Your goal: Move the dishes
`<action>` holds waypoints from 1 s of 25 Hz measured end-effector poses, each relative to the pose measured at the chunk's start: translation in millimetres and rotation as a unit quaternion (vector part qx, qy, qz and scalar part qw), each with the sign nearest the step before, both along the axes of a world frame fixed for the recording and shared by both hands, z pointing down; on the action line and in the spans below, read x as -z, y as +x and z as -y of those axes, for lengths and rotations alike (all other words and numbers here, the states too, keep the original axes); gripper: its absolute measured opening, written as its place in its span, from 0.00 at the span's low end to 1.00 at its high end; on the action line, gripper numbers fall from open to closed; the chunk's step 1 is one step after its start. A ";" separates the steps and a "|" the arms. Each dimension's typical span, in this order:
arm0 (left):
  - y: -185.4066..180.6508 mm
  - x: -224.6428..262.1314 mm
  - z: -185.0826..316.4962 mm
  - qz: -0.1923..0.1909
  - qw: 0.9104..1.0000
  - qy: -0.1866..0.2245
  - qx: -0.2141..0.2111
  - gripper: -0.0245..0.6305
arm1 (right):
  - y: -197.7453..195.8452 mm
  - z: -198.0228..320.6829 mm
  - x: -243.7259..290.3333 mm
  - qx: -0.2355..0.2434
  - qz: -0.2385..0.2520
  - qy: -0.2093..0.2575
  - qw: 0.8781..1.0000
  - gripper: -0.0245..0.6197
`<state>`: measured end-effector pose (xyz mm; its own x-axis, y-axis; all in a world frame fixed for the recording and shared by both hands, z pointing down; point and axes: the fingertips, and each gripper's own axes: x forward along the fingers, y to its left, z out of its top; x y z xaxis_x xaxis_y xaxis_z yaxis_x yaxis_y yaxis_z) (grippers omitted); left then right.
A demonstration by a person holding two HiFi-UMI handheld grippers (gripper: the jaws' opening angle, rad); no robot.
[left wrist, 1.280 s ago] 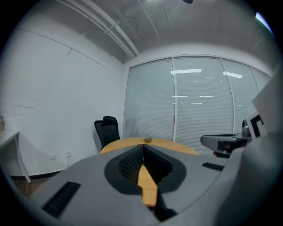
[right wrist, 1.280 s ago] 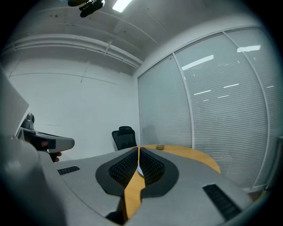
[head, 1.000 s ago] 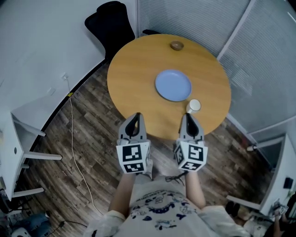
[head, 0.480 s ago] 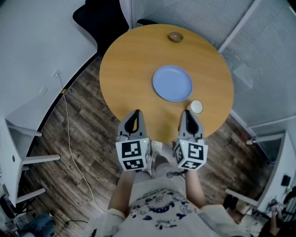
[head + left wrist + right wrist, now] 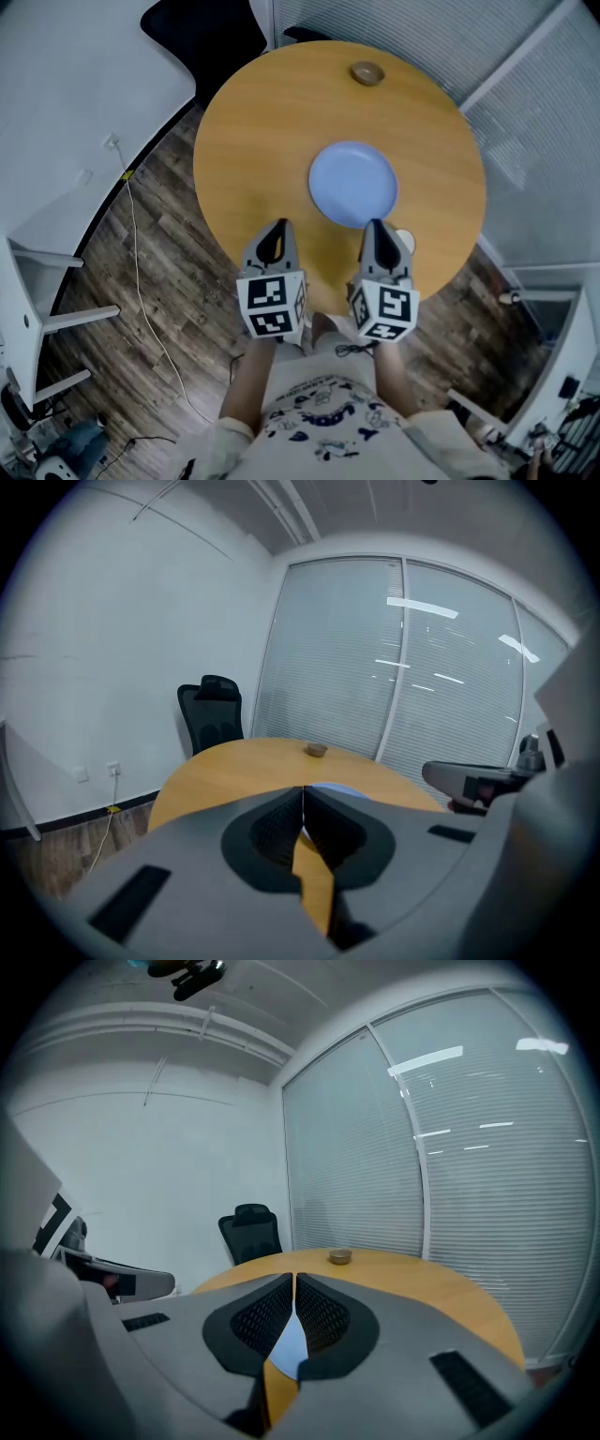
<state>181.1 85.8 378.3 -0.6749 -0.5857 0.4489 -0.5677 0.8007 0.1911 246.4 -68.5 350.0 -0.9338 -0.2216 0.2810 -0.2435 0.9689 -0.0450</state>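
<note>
Tools have both come forward since a moment ago. The left tool (image 5: 277, 228) and the right tool (image 5: 375, 228) were back at the near edge of the round tabletop (image 5: 253, 141), and now their tips reach over it. The blue plate (image 5: 353, 184) lay well apart from them before. Now it lies just past the tip of the right tool. The white cup (image 5: 406, 242) stood in full sight beside the right tool. Now that tool covers most of it, and only a bit of its rim peeks out. The jaws of each tool are pressed together, the same as before, and hold nothing.

There are two tools, one plate, one cup and one small brown bowl (image 5: 367, 72). One tabletop carries all three dishes. The plate lies near the middle, a little toward the near right edge. The cup stands at the near right edge. The bowl sits at the far edge, well apart from the other two.

One black chair (image 5: 202, 33) stands by the far left edge. One white cable (image 5: 139, 262) runs along the wood floor (image 5: 159, 309) on the left. Blinds (image 5: 394, 28) cover the wall past the far edge. From the head view, the right tool stands in the way of the cup.
</note>
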 end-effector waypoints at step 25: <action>-46.6 -131.0 84.4 -0.225 0.972 0.043 0.053 0.14 | -68.2 56.6 -86.4 0.029 -0.088 -0.055 0.994 0.06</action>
<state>134.5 1.4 509.3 -0.4806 -0.5720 0.6647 -0.3267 0.8202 0.4697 178.2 -125.1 436.4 -0.8784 -0.1277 0.4605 -0.2011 0.9729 -0.1138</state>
